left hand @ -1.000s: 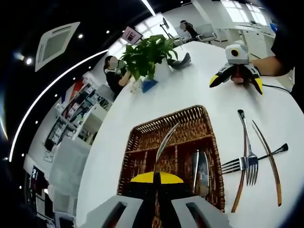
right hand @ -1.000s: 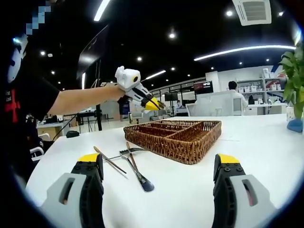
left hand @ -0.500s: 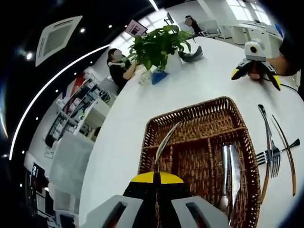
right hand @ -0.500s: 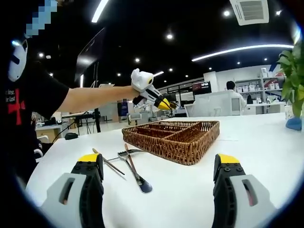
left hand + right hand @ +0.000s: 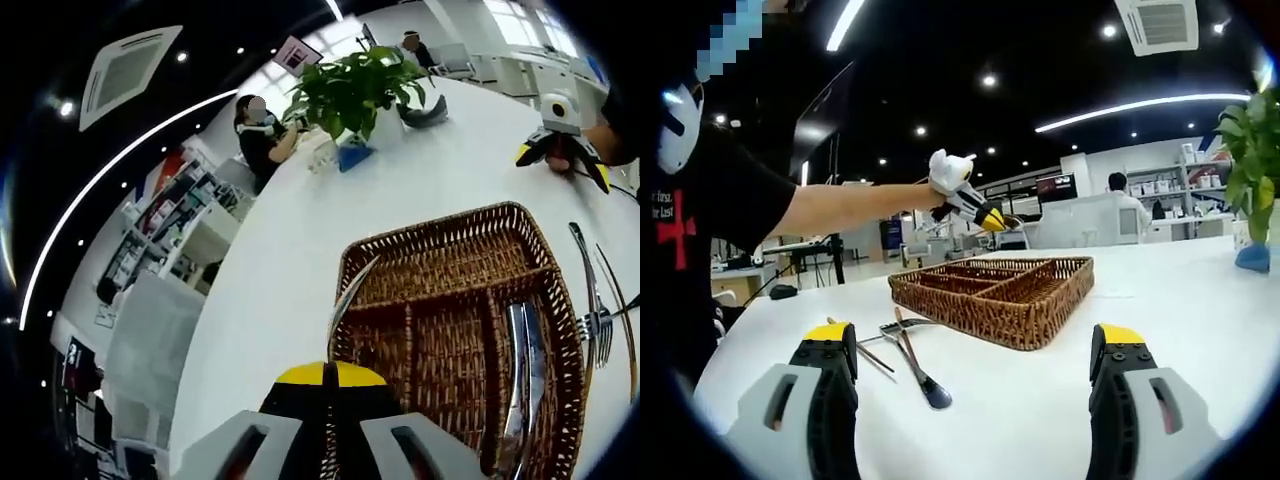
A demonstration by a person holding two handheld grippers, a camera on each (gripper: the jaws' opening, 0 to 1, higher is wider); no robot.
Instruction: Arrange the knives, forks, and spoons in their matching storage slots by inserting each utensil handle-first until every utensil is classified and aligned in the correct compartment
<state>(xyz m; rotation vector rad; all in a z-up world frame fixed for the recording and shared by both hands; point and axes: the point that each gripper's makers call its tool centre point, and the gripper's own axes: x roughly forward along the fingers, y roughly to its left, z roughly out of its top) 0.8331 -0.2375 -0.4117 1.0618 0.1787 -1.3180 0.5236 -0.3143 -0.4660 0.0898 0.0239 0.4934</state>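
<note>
My left gripper is shut on a thin silver utensil, seen edge-on, which points out over the left compartment of the wicker basket. Two silver knives lie in the basket's right compartment. Forks and long-handled utensils lie on the white table to the right of the basket. In the right gripper view, my left gripper hovers above the basket. My right gripper stands open low over the table, with a fork and a dark-handled utensil lying left of it.
A potted plant with a blue object at its foot stands past the basket. My right gripper, held by a hand, rests at the far right of the table. A person sits behind the plant.
My left gripper has carried the silver utensil sideways across the basket, from the middle to the left compartment. The right gripper has hardly moved.
</note>
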